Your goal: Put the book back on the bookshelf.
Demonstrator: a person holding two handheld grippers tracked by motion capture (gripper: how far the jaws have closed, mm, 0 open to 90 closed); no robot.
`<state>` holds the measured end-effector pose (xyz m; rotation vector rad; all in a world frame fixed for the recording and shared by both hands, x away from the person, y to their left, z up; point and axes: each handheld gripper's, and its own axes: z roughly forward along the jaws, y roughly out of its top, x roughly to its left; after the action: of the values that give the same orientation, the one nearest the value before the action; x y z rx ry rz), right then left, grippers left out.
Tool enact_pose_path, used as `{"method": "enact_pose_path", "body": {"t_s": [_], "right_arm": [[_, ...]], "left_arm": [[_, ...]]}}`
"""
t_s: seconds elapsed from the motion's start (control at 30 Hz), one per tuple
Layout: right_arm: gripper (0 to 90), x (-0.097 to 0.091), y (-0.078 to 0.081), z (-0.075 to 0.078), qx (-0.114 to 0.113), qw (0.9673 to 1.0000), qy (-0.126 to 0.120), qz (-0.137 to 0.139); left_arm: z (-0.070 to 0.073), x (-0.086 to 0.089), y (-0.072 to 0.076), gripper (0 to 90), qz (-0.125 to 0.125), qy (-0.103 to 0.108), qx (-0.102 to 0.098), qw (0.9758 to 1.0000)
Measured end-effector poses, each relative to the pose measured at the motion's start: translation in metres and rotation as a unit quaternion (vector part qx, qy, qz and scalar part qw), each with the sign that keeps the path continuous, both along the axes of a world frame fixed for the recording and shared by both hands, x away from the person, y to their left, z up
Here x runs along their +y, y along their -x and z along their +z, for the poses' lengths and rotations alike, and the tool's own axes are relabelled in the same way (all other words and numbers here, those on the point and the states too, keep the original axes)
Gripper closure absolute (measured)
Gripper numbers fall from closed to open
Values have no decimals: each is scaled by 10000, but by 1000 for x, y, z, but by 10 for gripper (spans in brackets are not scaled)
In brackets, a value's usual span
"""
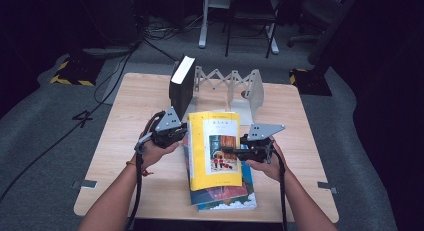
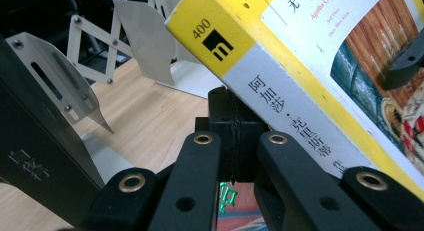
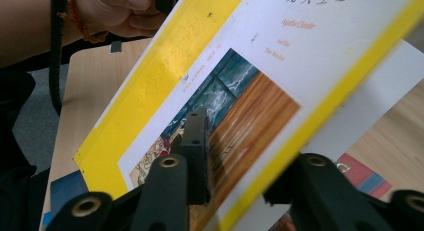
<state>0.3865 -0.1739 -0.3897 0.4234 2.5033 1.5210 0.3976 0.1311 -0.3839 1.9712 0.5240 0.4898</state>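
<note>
Yellow book lifted off stack, headed for the rack

Yellow book [image 1: 214, 146] is held tilted above a stack of books [image 1: 225, 193] in the middle of the wooden table [image 1: 130, 121], spine side up toward the left. Right gripper [image 1: 237, 152] pinches the front cover edge: in the right gripper view one jaw lies flat on the cover picture, the other sits under the book, so the book [image 3: 240, 106] is clamped between them. Left gripper [image 1: 172, 133] has its jaws pressed together with nothing between them; in the left gripper view the closed tips sit just under the white and yellow spine [image 2: 280, 96], likely propping it, contact looks probable but hard to confirm. Two-handed hold makes sense: one side grips, the other steadies a wide floppy paperback.

Behind it stands a white folding rack [image 1: 235, 86] with a black book [image 1: 181, 83] already upright at its left end, so the likely aim is standing this book next to it. Risk: the cover slipping from a one-edge pinch.
</note>
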Motion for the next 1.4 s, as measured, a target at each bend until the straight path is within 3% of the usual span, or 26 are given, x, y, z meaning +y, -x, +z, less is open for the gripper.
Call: {"method": "enact_pose_path", "body": {"t_s": [0.33,0.47,0.63,0.87,1.0,1.1,1.13,1.2,1.33,1.37,1.4], "right_arm": [[830,-4,5,14,-504,9981,-158,-307],[839,-8,8,12,-560,9976,-284,-280],[846,-13,19,9,-790,9961,-355,-179],[848,-19,31,7,-970,9944,-408,-109],[849,-22,32,4,-973,9940,-481,-123],[849,-24,33,3,-978,9939,-487,-130],[849,-24,34,2,-977,9939,-486,-131],[848,-26,34,2,-971,9940,-479,-133],[848,-27,34,1,-962,9941,-475,-151],[847,-27,34,1,-963,9941,-483,-154],[847,-27,35,1,-971,9940,-482,-157]], "left_arm": [[23,0,6,898,-63,79,-211,9997],[23,-2,11,896,4,135,-283,9995],[18,-2,16,852,-2,263,-269,9993],[1,-6,28,747,80,47,-227,9997],[-22,-6,35,675,83,-13,52,10000],[-34,-5,40,540,193,-70,152,9997],[-39,-5,43,540,193,-83,175,9996],[-44,-5,47,398,186,-120,310,9993],[-52,-4,59,319,245,-558,427,9972],[-54,-4,63,292,365,-787,348,9956],[-54,-4,63,294,365,-787,348,9956]]}}
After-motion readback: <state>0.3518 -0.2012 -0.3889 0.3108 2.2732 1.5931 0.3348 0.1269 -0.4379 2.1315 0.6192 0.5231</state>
